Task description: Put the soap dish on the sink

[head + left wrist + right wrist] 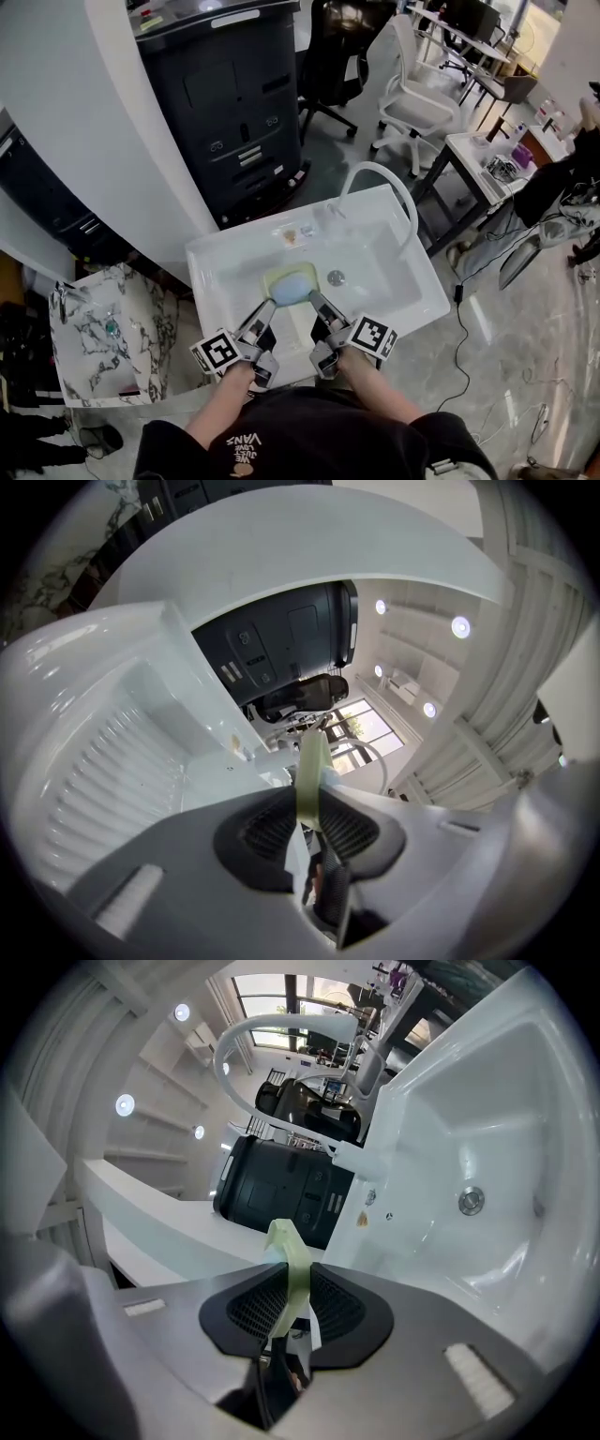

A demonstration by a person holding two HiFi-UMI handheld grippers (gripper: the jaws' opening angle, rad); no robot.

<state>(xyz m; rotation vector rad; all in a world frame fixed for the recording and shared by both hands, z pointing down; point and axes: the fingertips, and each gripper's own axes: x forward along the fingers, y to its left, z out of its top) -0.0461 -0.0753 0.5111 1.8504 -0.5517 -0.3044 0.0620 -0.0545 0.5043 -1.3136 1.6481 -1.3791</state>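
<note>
Left tongs (271,305) and right tongs (315,300) pinch soap dish (292,281) edges.

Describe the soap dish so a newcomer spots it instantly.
Find the white sink with the arched tap. Over its basin, left of the drain, the left gripper and right gripper pinch the soap dish. It alone is pale green, with a light blue inside.

Open basin (384,267) beneath arched faucet (373,166)
</note>
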